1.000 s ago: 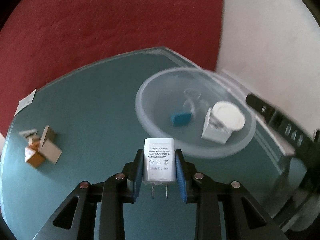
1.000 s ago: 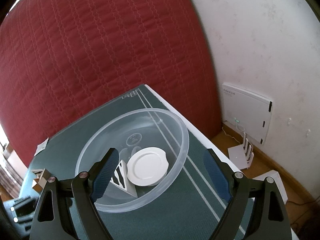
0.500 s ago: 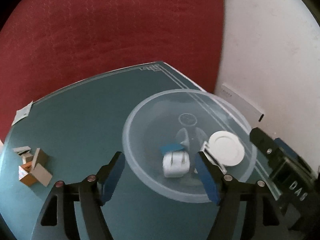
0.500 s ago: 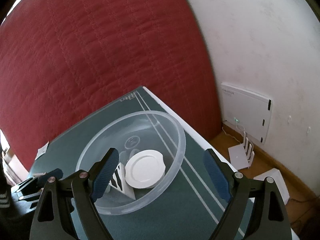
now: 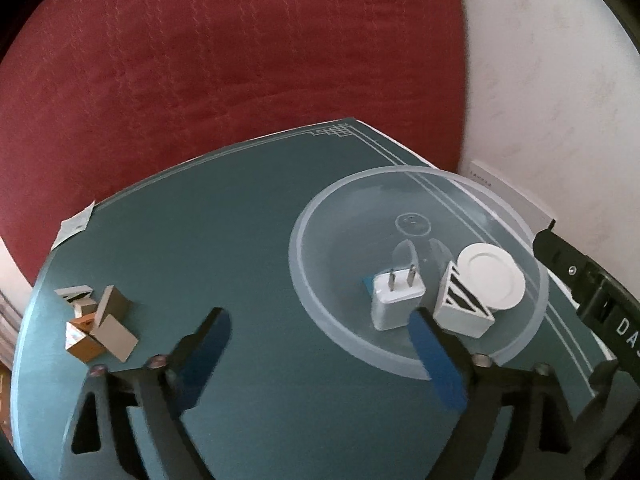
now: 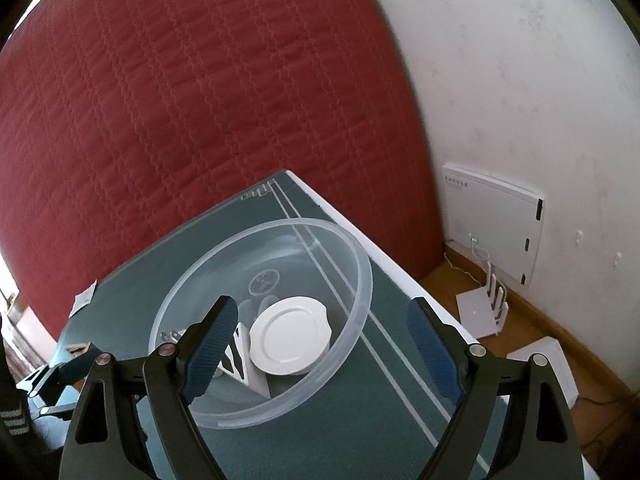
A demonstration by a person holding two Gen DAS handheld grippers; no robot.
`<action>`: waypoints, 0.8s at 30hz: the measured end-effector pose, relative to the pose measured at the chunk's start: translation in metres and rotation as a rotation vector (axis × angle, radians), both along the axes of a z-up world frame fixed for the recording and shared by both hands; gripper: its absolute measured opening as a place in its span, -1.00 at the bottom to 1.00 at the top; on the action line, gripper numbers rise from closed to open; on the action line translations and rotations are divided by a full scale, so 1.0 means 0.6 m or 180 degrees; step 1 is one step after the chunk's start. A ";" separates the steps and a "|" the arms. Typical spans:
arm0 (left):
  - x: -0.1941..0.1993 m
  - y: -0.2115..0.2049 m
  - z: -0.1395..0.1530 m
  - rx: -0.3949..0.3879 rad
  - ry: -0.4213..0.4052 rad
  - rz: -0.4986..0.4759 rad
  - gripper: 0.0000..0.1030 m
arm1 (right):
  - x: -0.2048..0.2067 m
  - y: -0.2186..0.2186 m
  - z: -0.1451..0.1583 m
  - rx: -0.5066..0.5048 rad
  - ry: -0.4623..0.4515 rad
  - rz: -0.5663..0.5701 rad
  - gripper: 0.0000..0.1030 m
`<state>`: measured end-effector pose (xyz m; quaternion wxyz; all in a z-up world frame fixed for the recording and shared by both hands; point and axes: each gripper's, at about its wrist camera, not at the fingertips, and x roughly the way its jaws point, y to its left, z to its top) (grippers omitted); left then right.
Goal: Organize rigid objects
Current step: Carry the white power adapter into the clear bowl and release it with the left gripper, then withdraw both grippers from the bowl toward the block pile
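From the left wrist view, the left hand-held gripper [image 5: 320, 344] has just been opening and its jaws now stand spread wide with nothing between them, above the teal surface [image 5: 240, 240]. A clear plastic bowl [image 5: 320, 312] stands on that surface ahead and to the right, and inside it the white power adapter [image 5: 394, 304] lies with its two prongs pointing up, just beside a white wedge-shaped block with black stripes [image 5: 460, 306] and a round white lid [image 5: 492, 282]. A cluster of small cardboard boxes [image 5: 100, 328] sits well apart on the left. From the right wrist view, the right hand-held gripper [image 6: 320, 350] is spread as well, empty, its left finger in front of the clear plastic bowl [image 6: 352, 256]. The round white lid [image 6: 290, 336] leans inside, touching the striped block [image 6: 240, 364]. Beyond the surface [image 6: 392, 392] hangs a quilted red cover [image 6: 200, 100].
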<state>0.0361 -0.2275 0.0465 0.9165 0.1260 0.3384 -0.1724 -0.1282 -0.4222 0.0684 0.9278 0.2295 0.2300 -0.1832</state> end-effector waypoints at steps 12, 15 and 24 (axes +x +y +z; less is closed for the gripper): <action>-0.005 0.039 -0.007 0.0018 0.0039 0.0228 0.91 | 0.002 -0.001 -0.002 -0.0040 0.0036 0.0011 0.70; -0.006 0.047 -0.008 0.0018 0.0039 0.0269 0.91 | 0.003 0.000 -0.003 -0.0054 0.0050 0.0010 0.70; -0.008 0.078 -0.009 -0.0003 0.0029 0.0380 0.91 | 0.004 0.010 -0.004 -0.0166 0.0076 -0.0014 0.70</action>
